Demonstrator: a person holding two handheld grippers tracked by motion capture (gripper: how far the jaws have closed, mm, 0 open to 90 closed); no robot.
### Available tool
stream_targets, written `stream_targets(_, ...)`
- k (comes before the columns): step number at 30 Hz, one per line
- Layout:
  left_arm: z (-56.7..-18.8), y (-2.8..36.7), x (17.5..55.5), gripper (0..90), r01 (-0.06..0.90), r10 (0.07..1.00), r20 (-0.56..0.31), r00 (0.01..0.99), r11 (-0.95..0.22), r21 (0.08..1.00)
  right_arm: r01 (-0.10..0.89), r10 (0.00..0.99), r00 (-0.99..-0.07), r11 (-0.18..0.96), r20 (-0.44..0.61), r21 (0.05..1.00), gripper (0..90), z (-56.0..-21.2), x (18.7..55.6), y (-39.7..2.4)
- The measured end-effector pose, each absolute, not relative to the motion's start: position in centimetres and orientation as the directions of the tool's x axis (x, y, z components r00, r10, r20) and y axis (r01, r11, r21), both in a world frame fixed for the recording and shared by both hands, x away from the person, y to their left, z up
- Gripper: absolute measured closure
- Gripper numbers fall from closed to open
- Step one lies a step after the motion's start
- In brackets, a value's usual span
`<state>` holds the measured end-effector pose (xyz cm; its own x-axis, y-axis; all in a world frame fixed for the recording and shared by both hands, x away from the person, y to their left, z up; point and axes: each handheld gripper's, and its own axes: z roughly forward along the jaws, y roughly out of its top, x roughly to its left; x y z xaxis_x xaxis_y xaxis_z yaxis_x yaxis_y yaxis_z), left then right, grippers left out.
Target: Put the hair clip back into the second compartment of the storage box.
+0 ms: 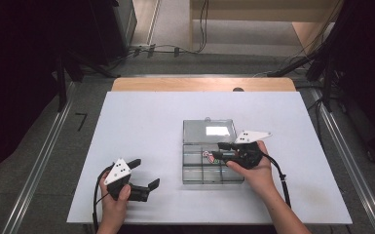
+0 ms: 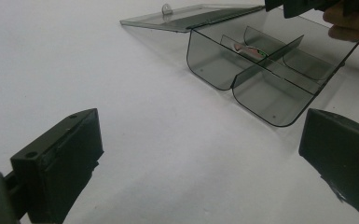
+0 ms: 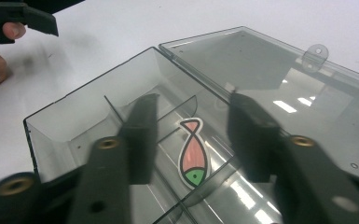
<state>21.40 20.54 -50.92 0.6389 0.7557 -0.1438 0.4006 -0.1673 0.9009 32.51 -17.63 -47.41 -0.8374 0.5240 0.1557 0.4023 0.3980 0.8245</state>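
Note:
A smoky clear compartment box [image 1: 189,168] stands open on the white table, its lid [image 1: 209,130] folded flat behind it. A small pink fish with a green tail end [image 3: 193,154] lies flat on the floor of one far compartment [image 1: 207,155]. My right gripper [image 3: 193,121] hovers just over that compartment with its jaws apart, the fish below and between them, untouched. At the front left my left gripper [image 1: 146,173] rests near the table, open and with nothing in it, pointing toward the box [image 2: 261,93].
The box's other compartments look bare. A latch tab [image 3: 316,53] sticks up from the lid's far edge. White tabletop [image 1: 141,122] spreads left of and behind the box. Cables run across the floor beyond the table's wooden far edge [image 1: 199,84].

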Motion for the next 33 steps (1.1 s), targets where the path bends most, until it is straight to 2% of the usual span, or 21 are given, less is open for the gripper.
stream_targets(6,-50.9,20.5,21.5,0.0,0.397,0.757,-0.139,0.639,-0.170,0.902,0.390,0.511,-0.845,0.388,0.157,0.835,24.8,-46.9,32.1,-18.1)
stream_targets(11,-50.8,20.5,21.6,0.0,0.397,0.758,-0.138,0.637,-0.169,0.902,0.381,0.504,-0.849,0.378,0.158,0.843,15.7,-46.6,31.9,-18.7)
stream_targets(17,-50.7,20.4,21.6,0.0,0.397,0.758,-0.133,0.638,-0.176,0.901,0.387,0.505,-0.848,0.379,0.162,0.841,9.1,-46.3,31.8,-19.6)
stream_targets(27,-50.0,19.8,22.0,0.0,0.382,0.749,-0.124,0.651,-0.181,0.906,0.383,0.504,-0.846,0.351,0.172,0.854,6.7,-46.3,31.2,-21.8)
stream_targets(33,-49.3,19.3,22.1,0.0,0.368,0.747,-0.100,0.657,-0.202,0.908,0.392,0.511,-0.840,0.336,0.184,0.857,0.9,-46.3,31.1,-22.9)
